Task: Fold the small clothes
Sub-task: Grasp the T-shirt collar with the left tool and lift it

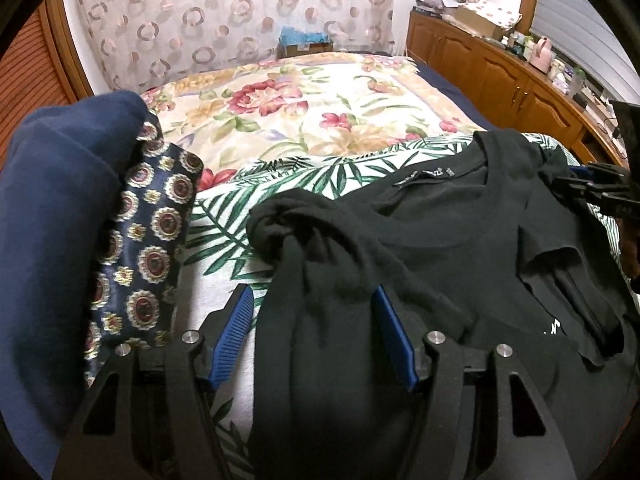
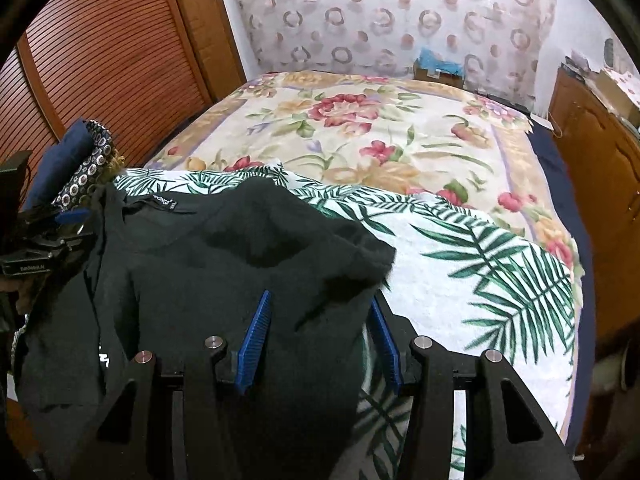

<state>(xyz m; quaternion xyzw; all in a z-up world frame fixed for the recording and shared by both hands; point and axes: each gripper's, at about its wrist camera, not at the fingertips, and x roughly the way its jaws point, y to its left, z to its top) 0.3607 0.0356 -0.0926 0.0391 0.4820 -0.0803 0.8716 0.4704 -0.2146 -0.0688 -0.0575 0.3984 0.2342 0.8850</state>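
Both claws clench black tee (image 1: 420, 240): left gripper (image 1: 314, 336) on sleeve at 9 o'clock, right gripper (image 2: 320, 340) at 3. Tee lies on palm-leaf towel (image 2: 480, 280); soft, light, floppy, so I hold by seams w/ care.

Black T-shirt (image 1: 440, 240). White cloth (image 2: 460, 260) with green palm-leaf print. Cream bedspread (image 1: 320, 92), red and yellow floral. Navy garment (image 1: 52, 208); navy fabric (image 1: 148, 248) with gold-and-maroon medallions. Sheer curtain (image 2: 380, 12), pinkish rings. Orange-brown wooden cabinets (image 1: 500, 68). Tool pads (image 1: 236, 332) were blue.
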